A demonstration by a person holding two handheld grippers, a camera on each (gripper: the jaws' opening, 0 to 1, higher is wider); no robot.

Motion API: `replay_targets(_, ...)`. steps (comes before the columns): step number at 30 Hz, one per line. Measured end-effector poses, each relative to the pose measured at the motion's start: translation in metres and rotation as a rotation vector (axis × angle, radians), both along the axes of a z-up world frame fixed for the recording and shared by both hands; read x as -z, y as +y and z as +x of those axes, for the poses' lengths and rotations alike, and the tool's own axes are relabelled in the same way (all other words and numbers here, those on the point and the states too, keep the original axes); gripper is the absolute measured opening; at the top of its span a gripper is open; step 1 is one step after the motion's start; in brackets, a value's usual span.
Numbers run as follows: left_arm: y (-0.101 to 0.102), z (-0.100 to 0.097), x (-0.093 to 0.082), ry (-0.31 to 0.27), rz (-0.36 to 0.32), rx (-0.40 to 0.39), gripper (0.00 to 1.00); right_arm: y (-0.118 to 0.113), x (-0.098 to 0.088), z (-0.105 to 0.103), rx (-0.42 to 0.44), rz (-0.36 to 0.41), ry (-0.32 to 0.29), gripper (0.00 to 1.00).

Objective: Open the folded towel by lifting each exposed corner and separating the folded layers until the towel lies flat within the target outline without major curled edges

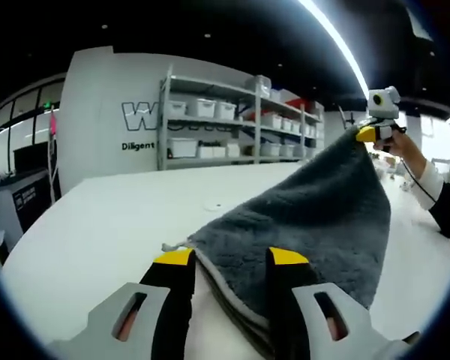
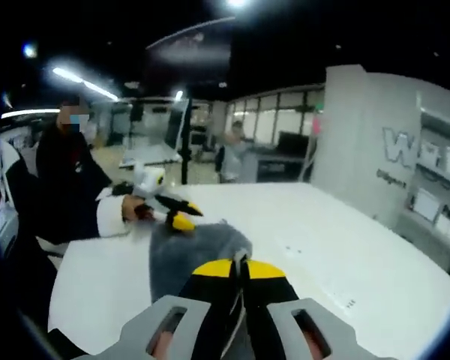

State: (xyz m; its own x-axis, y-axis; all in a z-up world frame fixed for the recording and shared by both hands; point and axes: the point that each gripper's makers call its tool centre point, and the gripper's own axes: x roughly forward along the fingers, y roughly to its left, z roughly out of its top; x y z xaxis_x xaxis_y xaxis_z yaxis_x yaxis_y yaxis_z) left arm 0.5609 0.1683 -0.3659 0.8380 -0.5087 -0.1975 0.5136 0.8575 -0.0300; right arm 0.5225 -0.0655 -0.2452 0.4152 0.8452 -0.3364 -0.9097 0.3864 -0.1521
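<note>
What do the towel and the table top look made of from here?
The towel looks like plush grey microfibre or fleece: a fuzzy matte nap, with a stitched paler hem along its stacked edges. The table looks like smooth white laminate or painted board with a soft sheen; which one can't be told.

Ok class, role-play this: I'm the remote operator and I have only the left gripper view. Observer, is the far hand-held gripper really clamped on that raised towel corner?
Observer: Yes. In the right gripper view, the right hand-held gripper has its yellow-tipped jaws pressed together on the grey towel.
Operator: Where does my own gripper sit, seen from there?
Observer: The left hand-held gripper is at the towel's far edge, low by the white table.
Operator: Is anyone else around?
Observer: A person stands beyond the table, near the windows.
</note>
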Motion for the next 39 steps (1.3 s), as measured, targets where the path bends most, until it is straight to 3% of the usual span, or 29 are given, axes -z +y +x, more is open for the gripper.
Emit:
replay_targets(13, -0.002, 0.002, 0.003, -0.001, 0.023, 0.010, 0.38, 0.019, -0.035, -0.043, -0.120, -0.025, -0.133, 0.00)
replay_targets(23, -0.005, 0.002, 0.007, 0.009, 0.034, 0.024, 0.41, 0.033, -0.045, -0.077, -0.248, -0.047, -0.226, 0.00)
replay_targets(28, -0.007, 0.002, -0.006, -0.077, 0.062, 0.030, 0.55, 0.035, -0.045, -0.084, -0.284, -0.071, -0.259, 0.00)
replay_targets(31, -0.015, -0.001, -0.016, -0.150, 0.101, 0.060, 0.63, 0.037, -0.042, -0.087, -0.296, -0.107, -0.285, 0.00)
replay_targets(37, -0.035, -0.010, -0.026, -0.220, 0.141, 0.131, 0.74, 0.048, -0.041, -0.100, -0.337, -0.167, -0.382, 0.00)
replay_targets(39, -0.040, -0.011, -0.032, -0.265, 0.163, 0.143, 0.79, 0.051, -0.040, -0.104, -0.344, -0.179, -0.386, 0.00)
